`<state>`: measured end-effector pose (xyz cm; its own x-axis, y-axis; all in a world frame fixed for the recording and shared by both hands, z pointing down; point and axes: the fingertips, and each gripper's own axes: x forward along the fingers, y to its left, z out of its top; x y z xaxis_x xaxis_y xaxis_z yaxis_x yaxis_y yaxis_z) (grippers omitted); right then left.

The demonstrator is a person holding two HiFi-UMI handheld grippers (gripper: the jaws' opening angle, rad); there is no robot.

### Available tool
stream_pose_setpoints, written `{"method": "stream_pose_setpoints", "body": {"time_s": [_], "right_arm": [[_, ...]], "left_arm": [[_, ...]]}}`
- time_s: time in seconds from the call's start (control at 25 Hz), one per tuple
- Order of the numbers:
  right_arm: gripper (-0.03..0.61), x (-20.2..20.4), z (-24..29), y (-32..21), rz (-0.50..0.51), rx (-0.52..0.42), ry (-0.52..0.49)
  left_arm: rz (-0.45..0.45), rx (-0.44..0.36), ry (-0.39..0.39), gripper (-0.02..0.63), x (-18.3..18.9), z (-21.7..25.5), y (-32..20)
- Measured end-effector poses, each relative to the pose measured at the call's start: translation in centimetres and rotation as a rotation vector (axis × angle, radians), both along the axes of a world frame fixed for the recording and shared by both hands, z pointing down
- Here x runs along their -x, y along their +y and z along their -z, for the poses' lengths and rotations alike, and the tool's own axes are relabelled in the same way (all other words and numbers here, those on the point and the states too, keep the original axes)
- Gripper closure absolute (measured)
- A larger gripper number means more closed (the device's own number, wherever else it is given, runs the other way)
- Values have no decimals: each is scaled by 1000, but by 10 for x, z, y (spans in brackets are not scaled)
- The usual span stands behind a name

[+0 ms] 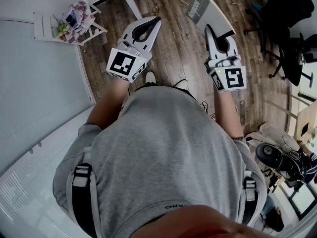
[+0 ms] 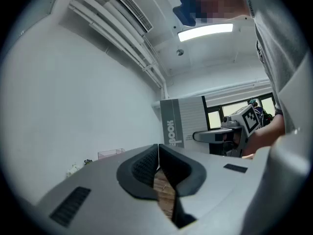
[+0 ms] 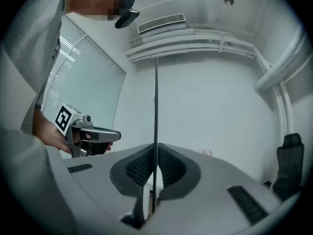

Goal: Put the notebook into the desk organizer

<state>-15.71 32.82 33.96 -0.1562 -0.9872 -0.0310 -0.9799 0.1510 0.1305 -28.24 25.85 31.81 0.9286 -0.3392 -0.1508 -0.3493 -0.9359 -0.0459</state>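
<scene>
A grey-shirted torso [image 1: 163, 157] w/ dark straps is seen nearest, forearms stretched fwd. 2 grippers are held side by side over the wood floor [image 1: 178, 53], approx. level. The left gripper [image 1: 157, 20] is clenched, its pads met w/ nothing between them. The right gripper [image 1: 208, 29] is clamped on the notebook [image 1: 195, 7], a thin grey one held upright. It is seen edge-on by that gripper's own camera, rising well above the jaws. Its printed cover is faced toward the left gripper. Farther off, a white rack [image 1: 40, 26] w/ small items is seen by the wall at left, and a black office chair [image 1: 292, 43] at right.
</scene>
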Motion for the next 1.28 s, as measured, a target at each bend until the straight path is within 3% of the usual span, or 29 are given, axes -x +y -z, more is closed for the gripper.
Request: {"method": "stream_pose_setpoints", "body": {"time_s": [0.44,0.76,1.28], "right_arm": [[563,1,-18,12,9,3,-34],[563,-4,0,2,-10,-31,-59],[563,-45,-9,15,5,17,-26]], "left_arm": [[-8,26,-19,591,-9,-20,16],[-16,29,-15,590,-18,-16,13],[-27,22,-32,591,-62,-7,23]]}}
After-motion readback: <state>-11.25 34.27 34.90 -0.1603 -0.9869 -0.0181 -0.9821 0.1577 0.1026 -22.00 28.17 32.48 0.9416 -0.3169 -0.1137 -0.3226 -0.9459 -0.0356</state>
